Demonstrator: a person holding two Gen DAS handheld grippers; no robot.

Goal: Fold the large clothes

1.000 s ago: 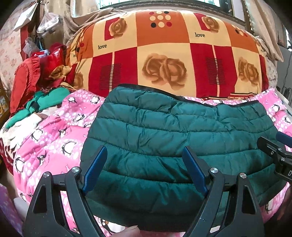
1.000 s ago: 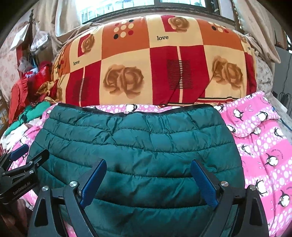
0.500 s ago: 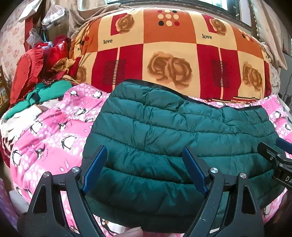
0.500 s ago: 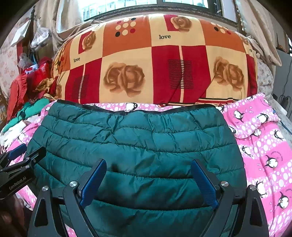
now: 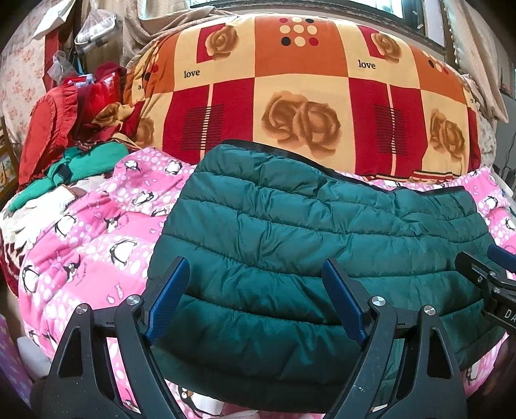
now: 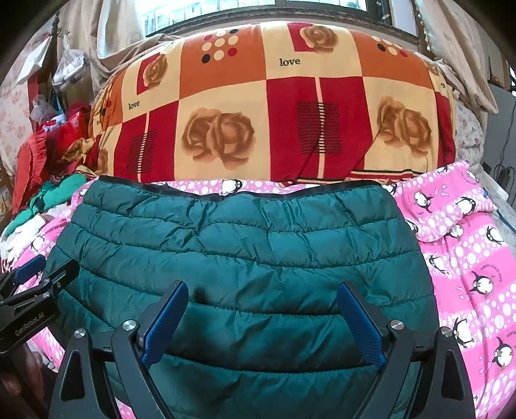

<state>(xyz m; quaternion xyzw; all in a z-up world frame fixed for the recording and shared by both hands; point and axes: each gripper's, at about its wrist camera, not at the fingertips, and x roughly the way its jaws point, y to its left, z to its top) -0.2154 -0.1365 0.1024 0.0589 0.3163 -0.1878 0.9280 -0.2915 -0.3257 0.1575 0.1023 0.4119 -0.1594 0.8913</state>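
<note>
Grippers — left, right — both spread wide over green quilted jacket.

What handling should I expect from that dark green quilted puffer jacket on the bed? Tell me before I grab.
The dark green quilted puffer jacket probably flops: it sags over the pink penguin blanket. Puffy quilting suggests lightness. Its shiny shell may slip between open gripper fingers.

Daylight enters from the window behind the rose-print blanket, overexposed to near white there (the panes barely readable). Colours below are bright, shadows soft. Both fisheye views bow strongly outward, with black vignetted corners and slight edge blur.
</note>
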